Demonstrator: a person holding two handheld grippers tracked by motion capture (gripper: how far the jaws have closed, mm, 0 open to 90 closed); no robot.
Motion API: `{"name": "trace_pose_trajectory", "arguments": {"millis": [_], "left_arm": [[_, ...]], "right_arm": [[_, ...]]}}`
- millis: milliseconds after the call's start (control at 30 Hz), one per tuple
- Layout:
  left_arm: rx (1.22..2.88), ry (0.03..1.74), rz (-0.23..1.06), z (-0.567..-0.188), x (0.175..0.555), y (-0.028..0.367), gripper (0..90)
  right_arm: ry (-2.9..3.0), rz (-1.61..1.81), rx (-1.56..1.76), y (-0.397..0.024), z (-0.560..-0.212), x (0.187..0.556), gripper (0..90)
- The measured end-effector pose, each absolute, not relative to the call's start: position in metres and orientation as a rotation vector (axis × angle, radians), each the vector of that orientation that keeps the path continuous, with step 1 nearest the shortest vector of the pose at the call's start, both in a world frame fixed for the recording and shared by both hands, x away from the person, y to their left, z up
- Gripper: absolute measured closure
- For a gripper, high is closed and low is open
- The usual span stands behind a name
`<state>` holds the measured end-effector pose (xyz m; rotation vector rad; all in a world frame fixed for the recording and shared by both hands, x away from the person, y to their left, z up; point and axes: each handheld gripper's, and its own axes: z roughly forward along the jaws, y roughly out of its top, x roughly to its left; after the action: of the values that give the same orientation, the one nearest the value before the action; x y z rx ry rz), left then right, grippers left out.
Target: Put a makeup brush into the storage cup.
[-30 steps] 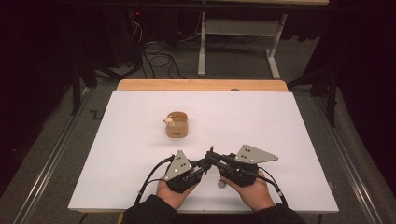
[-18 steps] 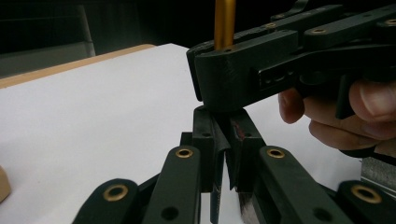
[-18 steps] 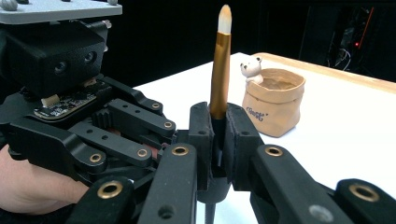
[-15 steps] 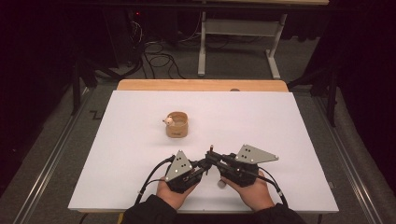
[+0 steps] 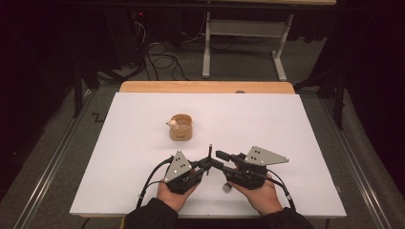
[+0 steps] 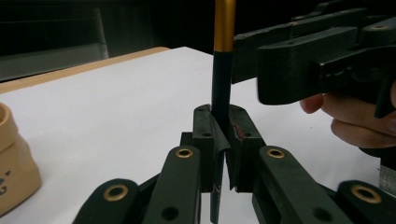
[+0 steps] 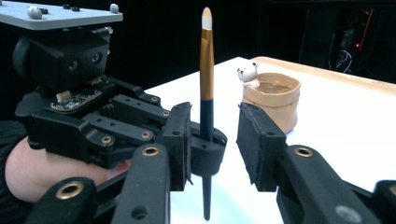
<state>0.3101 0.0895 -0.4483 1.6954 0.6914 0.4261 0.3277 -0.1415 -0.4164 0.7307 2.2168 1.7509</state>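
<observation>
We saw the left gripper (image 5: 206, 164) w/ jaws clenched on the paintbrush (image 7: 206, 70), upright, bristle tip up, near the surface's (image 5: 267, 119) front edge, approx. centre. Right gripper (image 5: 220, 155) jaws had just been opening: released, either side of the brush. Bear-trimmed tan pot (image 5: 181, 127) stood well apart toward the middle.

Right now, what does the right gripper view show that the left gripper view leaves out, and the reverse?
Right gripper view: the slim black-and-gold brush's pale tip, the little white bear figure on the tan pouch-shaped cup's rim, and the right gripper standing open around the brush. Left gripper view: the left gripper shut on the brush shaft, seen close, with fingers of the person's other hand. Both: brush, cup, white tabletop.
</observation>
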Motion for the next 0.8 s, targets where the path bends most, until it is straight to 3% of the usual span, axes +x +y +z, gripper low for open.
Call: {"name": "trace_pose_trajectory", "arguments": {"millis": [800], "left_arm": [[1.627, 0.803, 0.517, -0.442, 0.322, 0.134, 83.4]], "right_arm": [[2.125, 1.682, 0.808, -0.182, -0.411, 0.338, 27.1]]}}
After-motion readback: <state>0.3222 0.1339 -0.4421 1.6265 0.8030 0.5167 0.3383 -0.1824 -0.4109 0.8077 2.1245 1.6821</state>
